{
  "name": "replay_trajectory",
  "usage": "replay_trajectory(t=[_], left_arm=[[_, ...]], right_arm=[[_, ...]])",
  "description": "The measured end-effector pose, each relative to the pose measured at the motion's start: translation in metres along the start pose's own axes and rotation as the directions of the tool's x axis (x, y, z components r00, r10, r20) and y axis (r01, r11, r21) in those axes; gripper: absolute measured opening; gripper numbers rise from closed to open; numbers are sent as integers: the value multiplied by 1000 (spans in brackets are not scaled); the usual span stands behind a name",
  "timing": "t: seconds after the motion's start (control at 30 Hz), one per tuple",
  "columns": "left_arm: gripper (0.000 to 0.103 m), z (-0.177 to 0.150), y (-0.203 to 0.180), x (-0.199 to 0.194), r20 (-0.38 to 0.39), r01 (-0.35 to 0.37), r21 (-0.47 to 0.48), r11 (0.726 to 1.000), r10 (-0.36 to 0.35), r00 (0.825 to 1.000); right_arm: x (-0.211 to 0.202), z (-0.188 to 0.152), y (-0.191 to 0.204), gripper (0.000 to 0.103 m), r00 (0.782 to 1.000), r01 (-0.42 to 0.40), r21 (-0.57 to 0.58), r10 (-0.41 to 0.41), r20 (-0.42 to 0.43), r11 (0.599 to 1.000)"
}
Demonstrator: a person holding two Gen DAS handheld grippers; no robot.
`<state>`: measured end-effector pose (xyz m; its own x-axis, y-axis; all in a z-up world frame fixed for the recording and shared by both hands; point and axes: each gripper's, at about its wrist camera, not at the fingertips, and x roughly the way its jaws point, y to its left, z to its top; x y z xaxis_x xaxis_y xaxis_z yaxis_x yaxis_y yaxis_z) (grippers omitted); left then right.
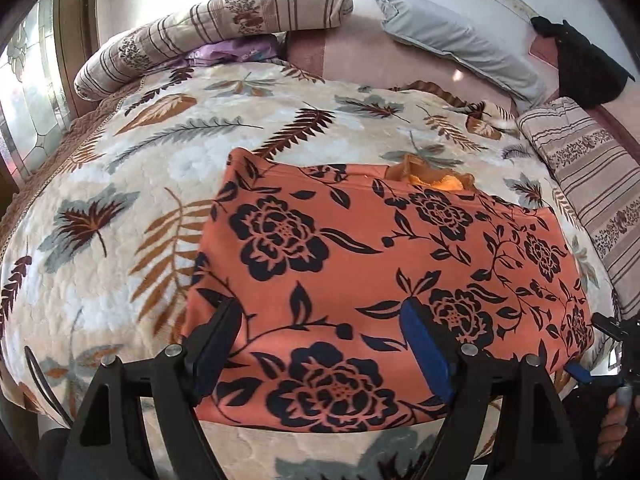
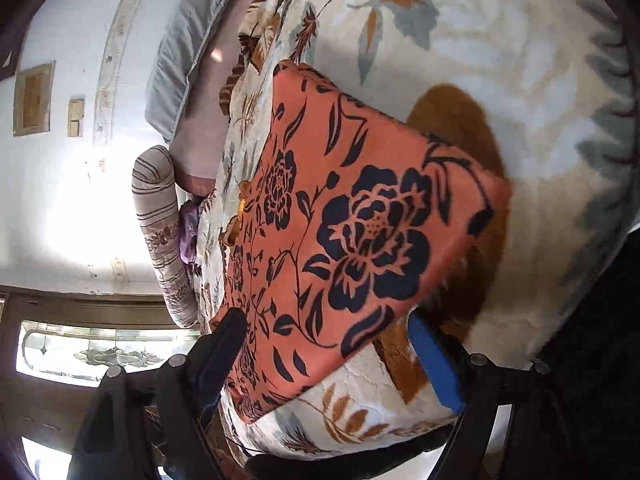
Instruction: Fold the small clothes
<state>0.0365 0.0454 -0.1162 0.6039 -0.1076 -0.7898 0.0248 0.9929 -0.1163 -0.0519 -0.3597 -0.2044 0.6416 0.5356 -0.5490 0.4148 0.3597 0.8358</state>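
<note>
An orange garment with a dark floral print (image 1: 360, 272) lies flat and folded on the leaf-patterned blanket (image 1: 120, 200). A bit of yellow-orange lining (image 1: 436, 180) shows at its far edge. My left gripper (image 1: 320, 320) is open, its fingers spread just above the garment's near edge. In the right wrist view the same garment (image 2: 360, 220) lies on the blanket (image 2: 500, 60). My right gripper (image 2: 324, 332) is open at the garment's near corner, holding nothing. It also shows in the left wrist view (image 1: 612, 344) at the far right.
A striped bolster (image 1: 208, 28), a grey pillow (image 1: 456, 40), a striped pillow (image 1: 592, 192) and a black cloth (image 1: 580, 64) lie at the back of the bed. A window (image 1: 24, 92) is on the left. The bed's front edge is close to both grippers.
</note>
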Motion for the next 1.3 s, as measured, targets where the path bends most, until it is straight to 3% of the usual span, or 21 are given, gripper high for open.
replay_trajectory(t=[0.07,0.13,0.17,0.2,0.27,0.37,0.43,0.47,0.5,0.53,0.57,0.6,0.63,0.67,0.8,0.9,1.0,1.17,1.23,1.27,1.3], left_arm=[[82,-4,-7,10,-27,5,7,1000,-5,1000],[82,-9,-12,24,-81,-9,25,1000,11,997],[82,-12,-13,29,-98,-14,30,999,17,995],[82,-13,-15,31,-97,-26,39,999,29,995],[82,-11,-20,25,-85,-25,55,998,29,996],[82,-5,-24,3,3,11,39,999,-11,1000],[85,-3,-29,3,31,-1,46,999,-1,1000],[91,-4,-34,15,-3,-19,72,997,19,1000],[92,-7,-40,36,-83,-50,123,991,60,995],[94,-12,-43,57,-161,-75,174,982,103,982],[97,-14,-45,54,-105,-89,196,977,111,988],[98,-14,-46,51,-86,-99,199,975,118,989],[98,-14,-46,51,-98,-99,197,975,120,988],[98,-14,-44,51,-95,-93,191,977,113,989],[98,-20,-41,50,-65,-81,199,977,96,993],[99,-25,-40,48,-48,-92,199,976,103,994],[99,-22,-40,50,-58,-84,199,976,98,994],[99,-20,-42,52,-75,-90,207,974,108,991],[99,-18,-42,53,-94,-90,201,975,111,989],[99,-16,-42,54,-103,-92,196,976,114,988],[99,-16,-43,54,-108,-93,194,977,116,987]], right_arm=[[10,4,-2,86,999,7,54,-8,32,999],[7,8,6,81,997,10,17,-11,77,1000],[4,10,15,43,993,33,-48,-28,111,998],[5,12,23,14,989,100,-101,-88,119,990],[2,14,30,13,979,172,-137,-155,130,975],[-13,-6,62,13,939,309,-303,-239,247,902],[-10,-14,55,13,915,377,-319,-296,274,869],[0,-11,37,21,913,396,-286,-340,225,873],[6,-5,18,21,933,354,-233,-325,154,906],[-2,-2,10,24,953,287,-179,-261,155,941],[-9,2,9,40,962,259,-141,-242,129,955],[-16,4,13,73,966,248,-144,-234,106,958],[-27,4,17,81,967,244,-158,-228,115,957],[-42,3,19,82,961,253,-178,-226,157,951],[-89,17,21,82,946,255,-204,-200,255,945],[-83,54,36,82,959,236,-281,-176,222,930],[-45,101,60,82,980,190,-373,-156,119,908],[47,159,72,79,964,247,-438,-266,19,864],[75,163,75,34,951,263,-461,-309,-25,847],[84,160,81,23,938,287,-499,-346,-27,818],[83,153,90,20,928,320,-535,-372,11,782]])
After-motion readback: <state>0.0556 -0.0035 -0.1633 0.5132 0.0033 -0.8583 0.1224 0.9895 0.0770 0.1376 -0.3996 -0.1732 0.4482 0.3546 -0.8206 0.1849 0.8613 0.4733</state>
